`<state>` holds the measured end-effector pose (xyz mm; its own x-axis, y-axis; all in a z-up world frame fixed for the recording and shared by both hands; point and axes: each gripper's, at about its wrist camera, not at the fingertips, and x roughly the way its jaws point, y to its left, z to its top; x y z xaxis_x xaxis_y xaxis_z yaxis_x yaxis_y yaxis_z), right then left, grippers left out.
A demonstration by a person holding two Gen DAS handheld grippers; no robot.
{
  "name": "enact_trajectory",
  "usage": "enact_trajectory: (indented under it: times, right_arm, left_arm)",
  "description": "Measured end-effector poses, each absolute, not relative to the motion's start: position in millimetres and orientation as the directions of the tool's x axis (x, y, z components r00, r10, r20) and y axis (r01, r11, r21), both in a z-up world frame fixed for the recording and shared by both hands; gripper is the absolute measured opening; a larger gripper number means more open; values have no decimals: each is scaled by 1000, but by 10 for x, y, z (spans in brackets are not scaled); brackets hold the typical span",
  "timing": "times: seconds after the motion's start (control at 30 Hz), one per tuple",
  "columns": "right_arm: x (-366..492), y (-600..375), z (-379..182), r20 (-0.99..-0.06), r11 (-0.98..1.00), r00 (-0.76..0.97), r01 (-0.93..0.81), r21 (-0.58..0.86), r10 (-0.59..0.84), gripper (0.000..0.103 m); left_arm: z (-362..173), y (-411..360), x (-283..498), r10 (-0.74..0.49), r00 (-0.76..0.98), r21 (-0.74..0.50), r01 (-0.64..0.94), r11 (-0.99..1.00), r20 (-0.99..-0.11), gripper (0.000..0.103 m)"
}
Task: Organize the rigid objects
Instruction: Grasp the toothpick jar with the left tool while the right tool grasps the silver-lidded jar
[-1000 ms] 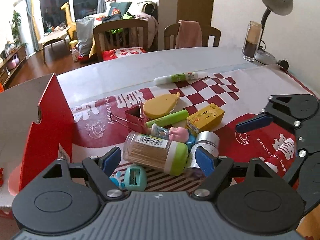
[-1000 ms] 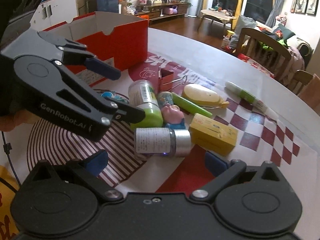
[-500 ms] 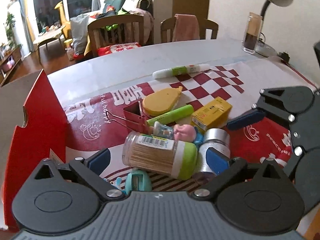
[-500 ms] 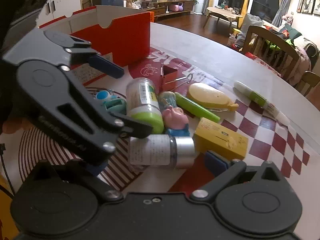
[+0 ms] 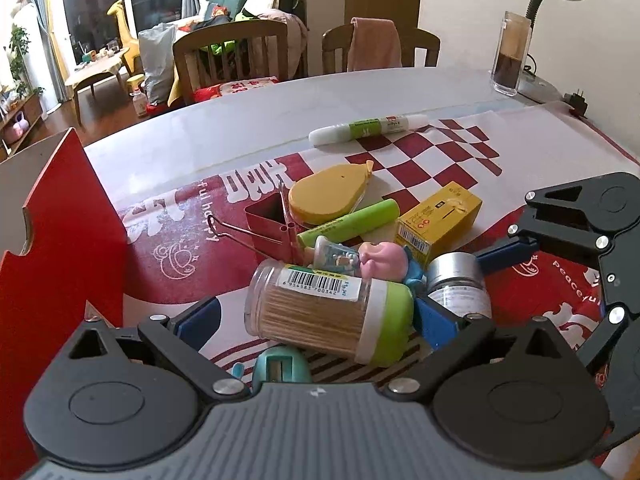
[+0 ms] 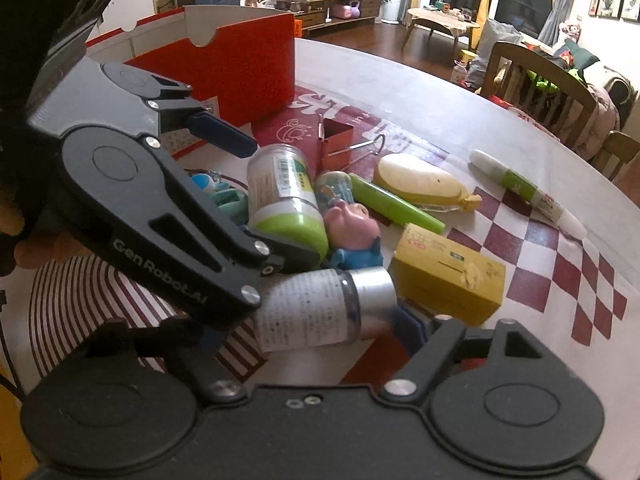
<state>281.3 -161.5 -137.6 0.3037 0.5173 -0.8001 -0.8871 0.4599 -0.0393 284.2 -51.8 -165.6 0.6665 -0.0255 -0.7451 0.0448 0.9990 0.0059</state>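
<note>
In the left wrist view, the toothpick jar (image 5: 328, 312) was seen lying on its side between the wide-open pads of the left gripper (image 5: 316, 320); it looked light, hard and slippery, best pinched across its round middle. In the right wrist view, the right gripper (image 6: 304, 336) was closing around the small bottle (image 6: 316, 308), which would likely roll.
</note>
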Motion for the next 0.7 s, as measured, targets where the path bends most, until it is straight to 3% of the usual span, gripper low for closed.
enact_trajectory:
  times: [0.23, 0.37, 0.7]
  right_arm:
    - [2797, -1667, -1357, -799, 487, 316, -873, -33, 512, 67]
    - [2775, -1697, -1343, -796, 509, 324, -860, -22, 512, 67]
    - [2655, -1890, -1200, -783, 607, 366, -794, 19, 503, 67]
  left_arm:
    - [-1655, -561, 2839, -16, 672, 27, 54, 998, -740, 100]
    - [-1632, -581, 2825, -29, 665, 14, 59, 998, -746, 88]
    - [-1560, -645, 2701, 8, 654, 41, 35, 999, -757, 88]
